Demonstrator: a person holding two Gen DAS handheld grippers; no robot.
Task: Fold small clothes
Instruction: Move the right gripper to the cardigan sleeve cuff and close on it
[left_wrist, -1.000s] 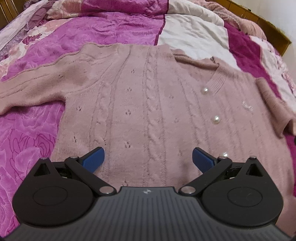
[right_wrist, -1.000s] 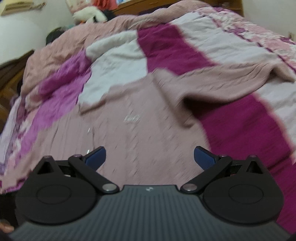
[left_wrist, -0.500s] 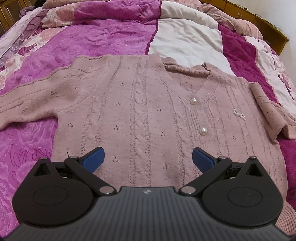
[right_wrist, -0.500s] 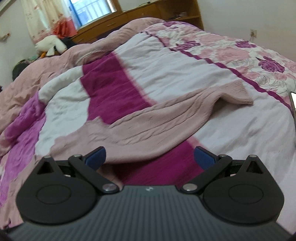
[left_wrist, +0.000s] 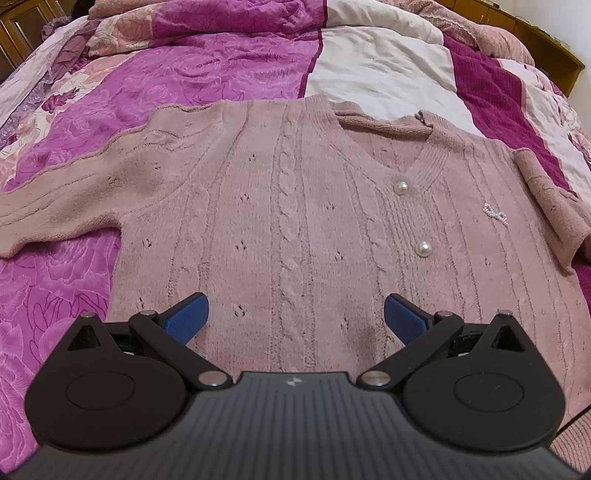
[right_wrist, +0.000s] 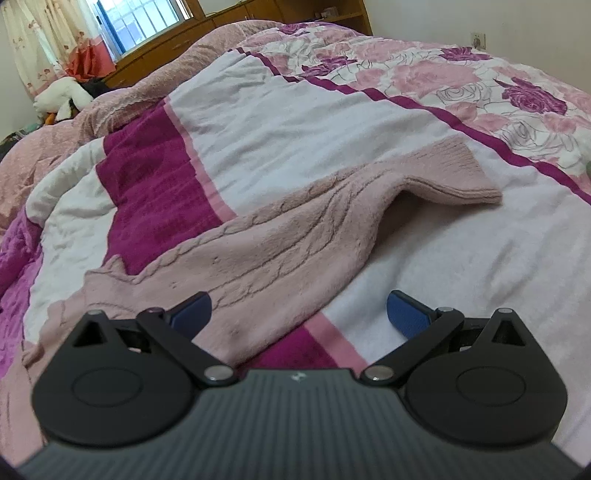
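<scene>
A pink cardigan lies flat on the bed. The left claw and right claw hover with fingers apart, holding nothing, the right one above a sleeve.

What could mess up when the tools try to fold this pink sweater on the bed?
The sweater is a loose, holey knit, so a tool fingertip might snag a hole. The pearl buttons could catch or get pinched. The right sleeve already lies bunched on the soft quilt; the open right tool may grab quilt along with it, leaving a crooked fold.
</scene>
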